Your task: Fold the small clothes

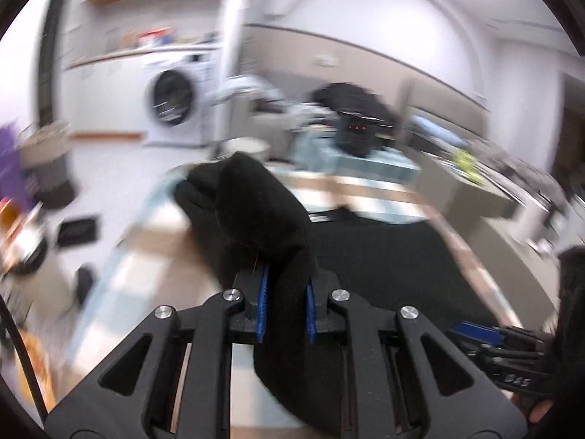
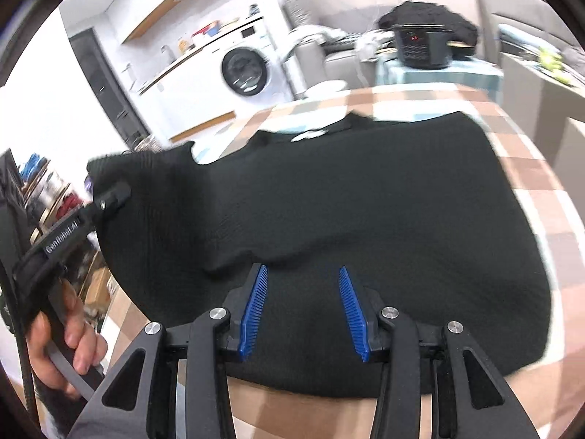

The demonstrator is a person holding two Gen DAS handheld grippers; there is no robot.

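Observation:
A black knit sweater lies spread on the checked tablecloth. My left gripper is shut on the sweater's sleeve, which bunches up above the blue pads and is lifted off the table. In the right wrist view the left gripper holds that sleeve at the left, with the person's hand behind it. My right gripper is open, its blue pads apart, just over the sweater's near hem. It shows at the lower right of the left wrist view.
A black appliance with red lights stands on a blue cloth at the table's far end, dark clothes piled behind it. A washing machine stands at the back wall. Shelves with clutter are on the left.

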